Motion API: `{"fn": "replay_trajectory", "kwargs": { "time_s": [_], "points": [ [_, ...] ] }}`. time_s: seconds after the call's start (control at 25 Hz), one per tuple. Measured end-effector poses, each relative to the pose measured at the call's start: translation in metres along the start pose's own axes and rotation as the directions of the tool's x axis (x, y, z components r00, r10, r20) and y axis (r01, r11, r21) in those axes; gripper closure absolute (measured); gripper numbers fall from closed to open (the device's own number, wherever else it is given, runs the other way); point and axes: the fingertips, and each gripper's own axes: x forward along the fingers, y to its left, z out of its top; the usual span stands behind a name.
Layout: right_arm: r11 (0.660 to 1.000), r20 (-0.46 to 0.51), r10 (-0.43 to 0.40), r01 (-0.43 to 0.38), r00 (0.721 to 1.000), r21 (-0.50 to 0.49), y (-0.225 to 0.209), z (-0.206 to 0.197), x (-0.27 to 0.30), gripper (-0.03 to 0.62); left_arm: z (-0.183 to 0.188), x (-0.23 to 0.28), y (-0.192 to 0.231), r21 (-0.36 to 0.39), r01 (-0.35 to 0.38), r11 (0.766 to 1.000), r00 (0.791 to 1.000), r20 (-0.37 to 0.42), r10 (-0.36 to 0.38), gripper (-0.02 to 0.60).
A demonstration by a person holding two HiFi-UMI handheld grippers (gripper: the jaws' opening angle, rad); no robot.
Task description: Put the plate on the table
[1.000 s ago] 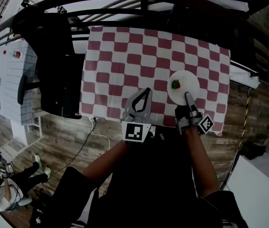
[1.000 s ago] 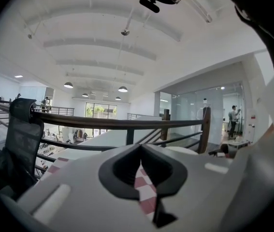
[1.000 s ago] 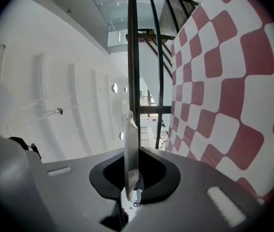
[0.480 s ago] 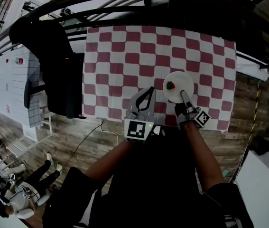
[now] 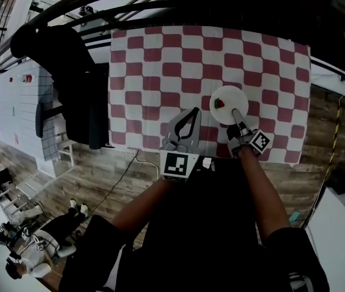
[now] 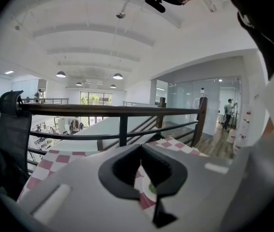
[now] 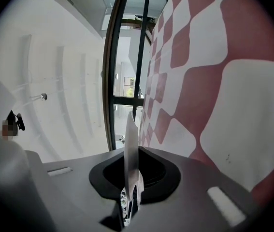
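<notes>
Cloth (image 5: 209,59) in red and white checks; plate (image 5: 238,96) white, with a red-and-green bit (image 5: 219,104) on it; left gripper (image 5: 192,111) and right gripper (image 5: 235,112) pale grey, black-lined inside, each with black-and-white square markers; floor (image 5: 93,169) of brown wood planks; rail (image 6: 122,111) dark.

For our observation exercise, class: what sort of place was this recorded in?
Probably a mezzanine or upper landing inside a large open building. A dark railing runs just beyond the checked-cloth table, a lower level seems to show through it, and pendant lamps hang from a high white ceiling.
</notes>
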Motion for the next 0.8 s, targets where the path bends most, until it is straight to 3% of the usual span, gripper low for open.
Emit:
{"fn": "replay_trajectory", "kwargs": {
  "time_s": [0.8],
  "points": [
    [0.980,-0.019,-0.170,0.171,0.985,0.103,-0.042,-0.030,-0.006,0.579,-0.003,-0.011,-0.002,-0.013,0.008,1.000,1.000,-0.007,-0.008,0.572]
  ]
}}
